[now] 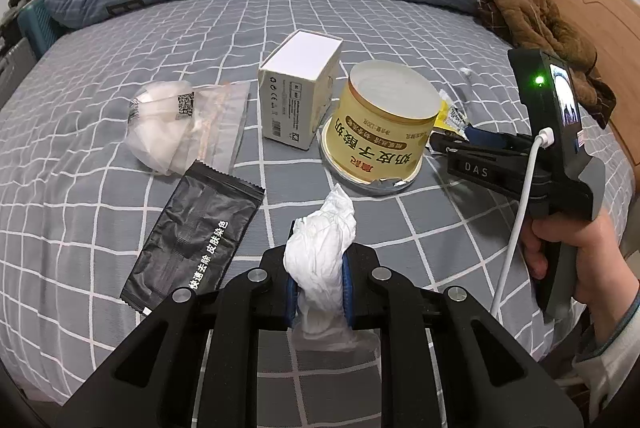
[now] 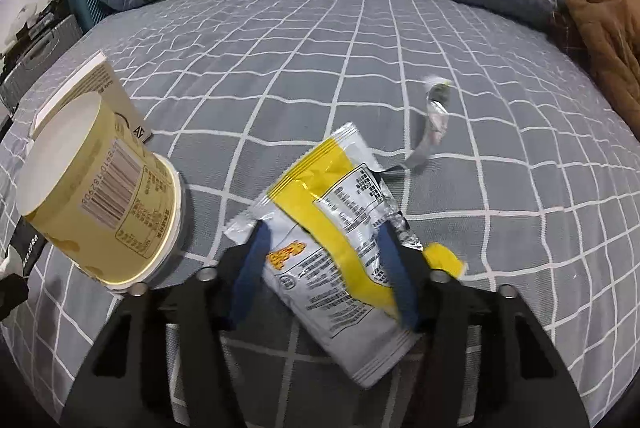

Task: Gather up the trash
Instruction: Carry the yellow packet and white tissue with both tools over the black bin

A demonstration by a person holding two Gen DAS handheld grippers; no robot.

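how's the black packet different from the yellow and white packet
The black packet lies flat and alone on the bedsheet, untouched; the yellow and white packet sits between the fingers of the right gripper. The black packet is one dark colour with white lettering; the yellow and white packet is white with yellow bands and dense print. The black one looks smooth, the other creased. Both are flat snack-style wrappers.

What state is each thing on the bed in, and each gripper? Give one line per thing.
Tissue: crumpled, clamped in the left gripper.
Snack packet: torn open, flat on the bed, between the right gripper's jaws, which are not pressing it.
Yellow cup: upside down, foil lid torn.
White box: closed, on its side.
Black sachet: flat, torn at one end.
Clear bag: crumpled, lying flat.
Foil strip: twisted, lying loose.
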